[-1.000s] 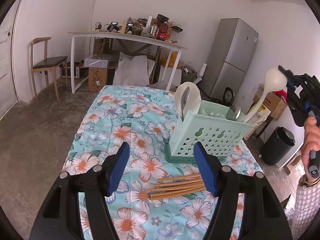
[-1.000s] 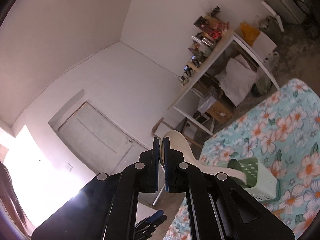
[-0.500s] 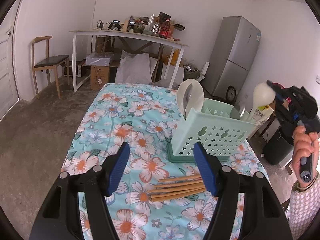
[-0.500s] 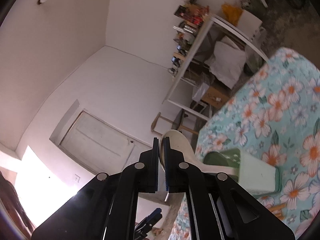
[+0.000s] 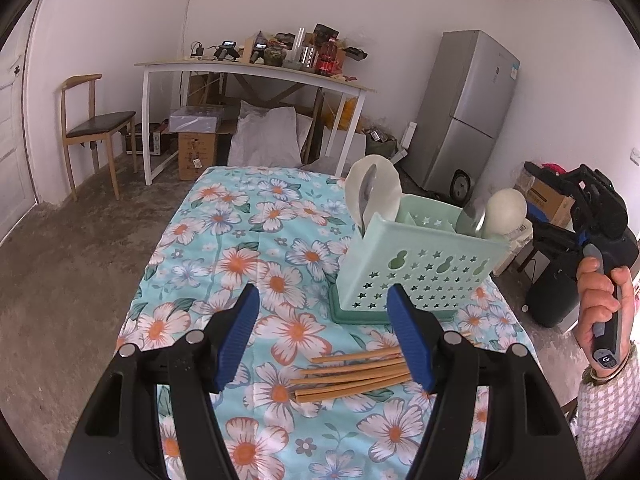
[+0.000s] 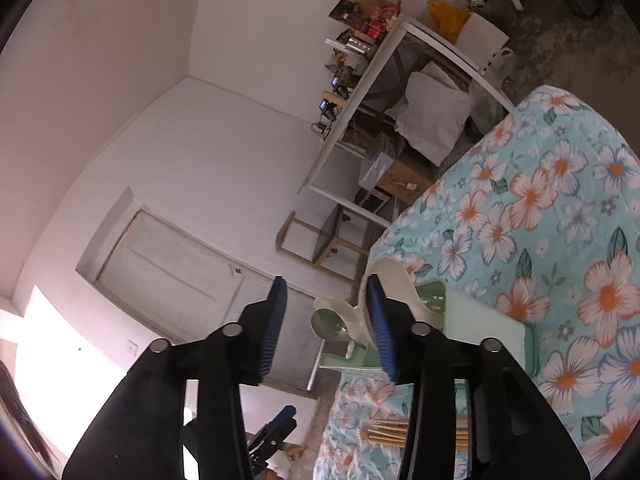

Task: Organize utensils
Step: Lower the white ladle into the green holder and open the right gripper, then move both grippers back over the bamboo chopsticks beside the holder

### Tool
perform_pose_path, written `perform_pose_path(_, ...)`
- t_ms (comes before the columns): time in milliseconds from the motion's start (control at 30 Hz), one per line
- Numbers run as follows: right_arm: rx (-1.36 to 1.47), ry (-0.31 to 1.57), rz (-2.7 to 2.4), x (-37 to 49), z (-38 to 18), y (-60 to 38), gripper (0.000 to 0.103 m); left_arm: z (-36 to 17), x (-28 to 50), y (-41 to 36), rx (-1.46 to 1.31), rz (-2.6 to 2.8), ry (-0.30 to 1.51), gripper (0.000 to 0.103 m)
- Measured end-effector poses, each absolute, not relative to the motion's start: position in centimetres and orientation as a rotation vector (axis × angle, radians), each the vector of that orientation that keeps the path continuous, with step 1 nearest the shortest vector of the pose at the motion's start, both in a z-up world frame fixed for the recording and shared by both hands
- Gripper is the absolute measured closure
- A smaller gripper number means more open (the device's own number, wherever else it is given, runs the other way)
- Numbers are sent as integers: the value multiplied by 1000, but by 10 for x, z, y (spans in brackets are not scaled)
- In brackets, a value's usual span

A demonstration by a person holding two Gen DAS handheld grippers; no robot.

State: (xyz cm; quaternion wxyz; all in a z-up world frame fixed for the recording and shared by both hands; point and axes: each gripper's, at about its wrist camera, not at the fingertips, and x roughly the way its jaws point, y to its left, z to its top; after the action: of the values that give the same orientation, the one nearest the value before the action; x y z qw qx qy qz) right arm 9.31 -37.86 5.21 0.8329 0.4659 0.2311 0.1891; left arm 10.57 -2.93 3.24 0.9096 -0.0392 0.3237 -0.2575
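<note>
Two claws of mine working, right gripper (image 6: pixel 326 320) opening off the white spoon (image 5: pixel 505 211) standing in the caddy (image 5: pixel 416 264), left gripper (image 5: pixel 322 336) hovering agape over chopsticks (image 5: pixel 352 372).

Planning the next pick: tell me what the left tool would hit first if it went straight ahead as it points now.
Probably the bundle of wooden chopsticks on the floral tablecloth, lying low between the left tool's open fingers; the green utensil basket stands beyond. Depth is uncertain.

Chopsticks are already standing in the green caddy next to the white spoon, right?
No. The chopsticks lie flat on the floral tablecloth in front of the green caddy, not in it. The white spoon does stand in the caddy. The left wrist view shows this.
</note>
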Motion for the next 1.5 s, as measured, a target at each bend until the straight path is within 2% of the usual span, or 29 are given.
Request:
perform_pose_path(67,943,535,385,98,54,-372,52,33,104,-30,-84,-530,665,39)
perform_pose_path(333,797,554,326,97,68,-359,48,34,103,-31,-84,-531,665,39)
perform_pose_path(733,671,487,257,65,93,-350,48,34,98,-31,-84,-550,663,39)
perform_pose_path(967,501,498,237,13,92,-324,38,26,88,-32,-54,-589,678,36)
perform_pose_path(1233,393,638,109,-11,49,-298,28,3,72,-43,21,-660,755,27)
perform_pose_path(1500,254,868,-119,-11,-28,-275,25,-35,62,-50,125,-589,883,26)
